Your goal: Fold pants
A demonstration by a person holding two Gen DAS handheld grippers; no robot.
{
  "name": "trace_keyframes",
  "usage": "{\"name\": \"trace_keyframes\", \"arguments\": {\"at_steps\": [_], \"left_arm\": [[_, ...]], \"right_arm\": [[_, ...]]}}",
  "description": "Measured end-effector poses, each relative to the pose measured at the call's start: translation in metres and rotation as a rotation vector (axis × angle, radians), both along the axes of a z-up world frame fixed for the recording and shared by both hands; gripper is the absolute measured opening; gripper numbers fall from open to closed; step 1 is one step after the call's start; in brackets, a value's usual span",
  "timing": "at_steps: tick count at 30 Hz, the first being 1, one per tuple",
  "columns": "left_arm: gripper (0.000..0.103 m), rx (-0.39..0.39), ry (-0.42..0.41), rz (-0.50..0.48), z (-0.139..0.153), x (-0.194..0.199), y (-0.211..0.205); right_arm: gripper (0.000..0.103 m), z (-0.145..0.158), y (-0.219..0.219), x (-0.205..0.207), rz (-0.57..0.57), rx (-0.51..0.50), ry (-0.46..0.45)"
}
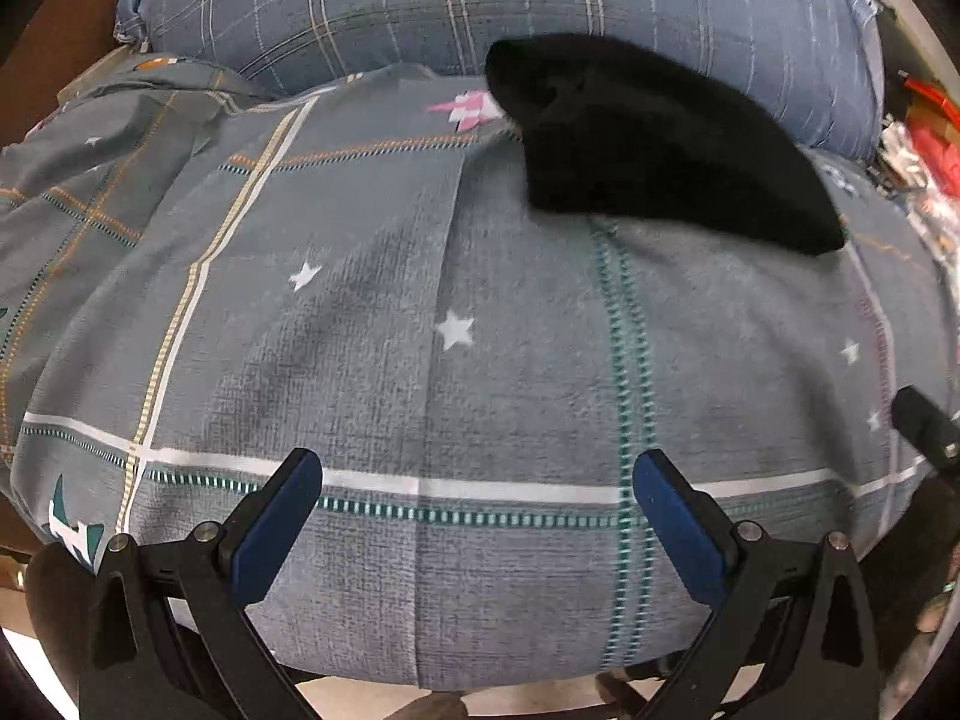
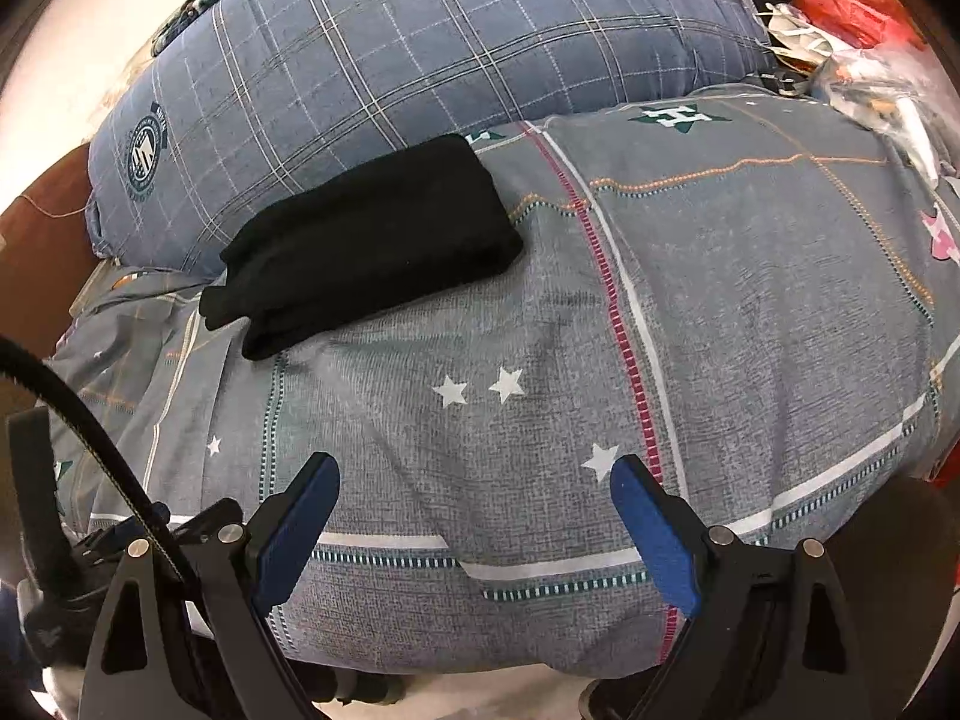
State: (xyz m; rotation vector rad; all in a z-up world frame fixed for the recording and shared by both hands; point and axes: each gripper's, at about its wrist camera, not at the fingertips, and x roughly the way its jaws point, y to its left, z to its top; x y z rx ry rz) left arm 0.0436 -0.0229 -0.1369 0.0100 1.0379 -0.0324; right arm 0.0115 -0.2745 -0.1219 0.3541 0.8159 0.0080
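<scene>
One grey star-patterned bedsheet (image 2: 540, 360), plaid pillow (image 2: 420, 42)

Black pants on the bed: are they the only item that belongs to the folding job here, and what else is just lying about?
Belongs to the job:
black pants, folded into a compact bundle
left gripper, open, empty
right gripper, open, empty

Just lying about:
plaid pillow
star-print bedcover
red and white clutter beside the bed
</scene>
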Motion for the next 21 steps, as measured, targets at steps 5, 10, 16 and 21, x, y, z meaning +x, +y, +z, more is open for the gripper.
{"name": "trace_keyframes", "arguments": {"at_steps": [5, 10, 16, 21], "left_arm": [[0.103, -0.001, 0.005, 0.008, -0.012, -0.006, 0.006], [0.103, 0.001, 0.038, -0.046, -0.015, -0.016, 0.008], [0.068, -0.249, -0.023, -0.103, 0.045, -0.007, 0.025], [0.087, -0.346, -0.121, -0.168, 0.073, 0.068, 0.021]], "right_arm": [[0.095, -0.003, 0.0, 0.002, 0.008, 0.008, -0.001], [0.095, 0.001, -0.005, 0.006, 0.009, 0.008, -0.011], [0.095, 0.023, -0.019, 0.027, 0.039, 0.003, -0.047], [0.095, 0.06, -0.043, 0.083, 0.069, 0.046, -0.138]]}}
